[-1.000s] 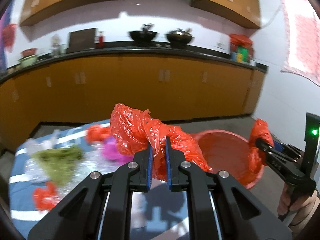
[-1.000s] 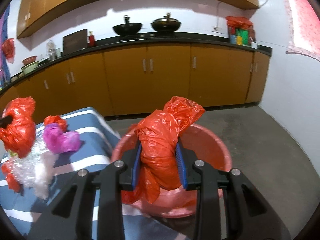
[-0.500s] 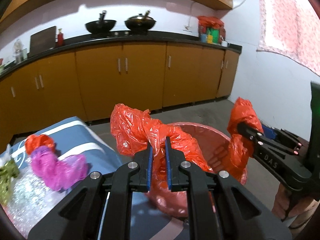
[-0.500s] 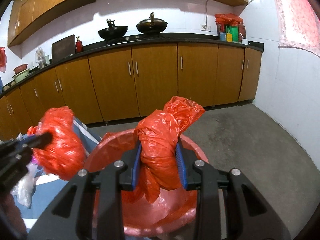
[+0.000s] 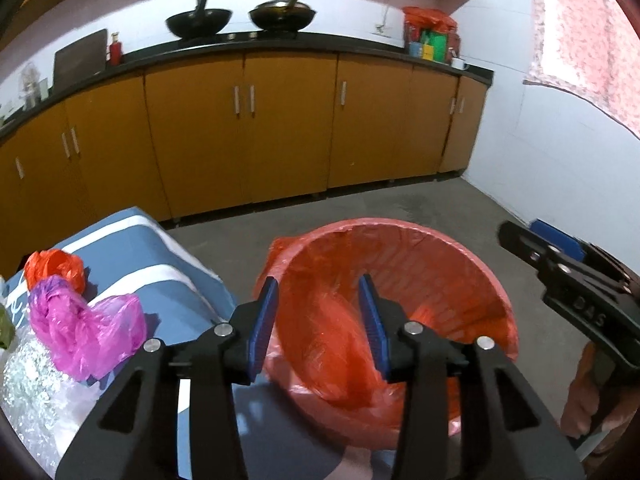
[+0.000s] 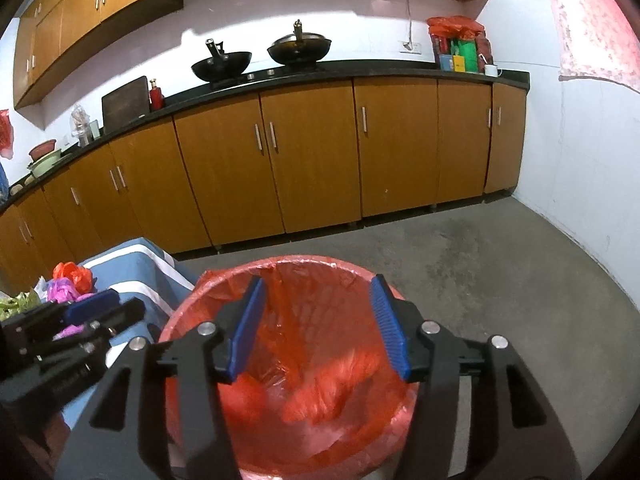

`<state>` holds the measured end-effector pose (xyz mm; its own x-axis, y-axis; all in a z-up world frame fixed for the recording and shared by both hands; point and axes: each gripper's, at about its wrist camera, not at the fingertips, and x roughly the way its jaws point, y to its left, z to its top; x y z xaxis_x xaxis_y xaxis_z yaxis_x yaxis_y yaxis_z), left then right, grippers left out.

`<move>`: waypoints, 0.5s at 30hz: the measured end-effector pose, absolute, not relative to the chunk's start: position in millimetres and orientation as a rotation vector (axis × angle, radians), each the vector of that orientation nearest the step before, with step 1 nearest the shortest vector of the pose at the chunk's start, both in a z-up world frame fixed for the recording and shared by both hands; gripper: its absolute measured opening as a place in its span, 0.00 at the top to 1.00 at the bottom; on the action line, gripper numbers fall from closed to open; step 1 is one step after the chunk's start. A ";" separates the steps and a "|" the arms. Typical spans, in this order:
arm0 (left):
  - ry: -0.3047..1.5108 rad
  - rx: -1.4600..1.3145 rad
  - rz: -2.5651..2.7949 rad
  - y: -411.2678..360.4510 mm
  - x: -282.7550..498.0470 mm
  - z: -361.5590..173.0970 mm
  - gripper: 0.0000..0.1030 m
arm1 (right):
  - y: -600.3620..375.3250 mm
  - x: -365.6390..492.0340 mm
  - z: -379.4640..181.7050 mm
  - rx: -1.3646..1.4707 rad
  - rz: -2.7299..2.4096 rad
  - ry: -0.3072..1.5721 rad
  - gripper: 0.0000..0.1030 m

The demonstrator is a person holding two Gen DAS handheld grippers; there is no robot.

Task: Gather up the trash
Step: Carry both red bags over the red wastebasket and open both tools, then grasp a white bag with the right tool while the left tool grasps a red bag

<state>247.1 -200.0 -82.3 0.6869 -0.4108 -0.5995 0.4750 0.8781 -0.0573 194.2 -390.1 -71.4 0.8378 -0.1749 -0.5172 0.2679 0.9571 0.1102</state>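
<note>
A long row of orange-brown kitchen cabinets (image 6: 312,160) fills the middle of both views, under a black countertop with two woks (image 6: 264,60) in the upper centre. Below it lies the grey concrete floor (image 6: 500,264).

The red basin (image 5: 496,280), lined with a red plastic bag, sits in the lower centre of both views. Crumpled red plastic bags (image 6: 332,384) lie inside it, at the bottom; they look blurred.

At the lower left of the left wrist view is the surface with a blue and white striped cloth (image 5: 132,248). On it lie a pink plastic bag (image 5: 84,328), a small red plastic bag (image 5: 54,266) just behind it and touching it, and clear crinkled plastic (image 5: 28,376) at the left edge.

My left gripper (image 5: 318,320) is above the near side of the basin, with its blue pads wide apart and nothing between them. My right gripper (image 6: 320,324) is also over the basin, released, the pads spread wide and empty. In the left wrist view I see the right gripper at the right edge, beside the basin.
</note>
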 end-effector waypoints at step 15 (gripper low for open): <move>0.521 0.087 -0.315 -117.6 203.8 -42.0 0.46 | -338.8 182.3 -53.1 0.152 -0.157 0.518 0.46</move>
<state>203.8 -117.6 -42.0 0.8205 -0.2733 -0.5021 0.3172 0.9483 0.0021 182.3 -338.8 -53.1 0.8571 -0.1106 -0.5032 0.1875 0.9767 0.1047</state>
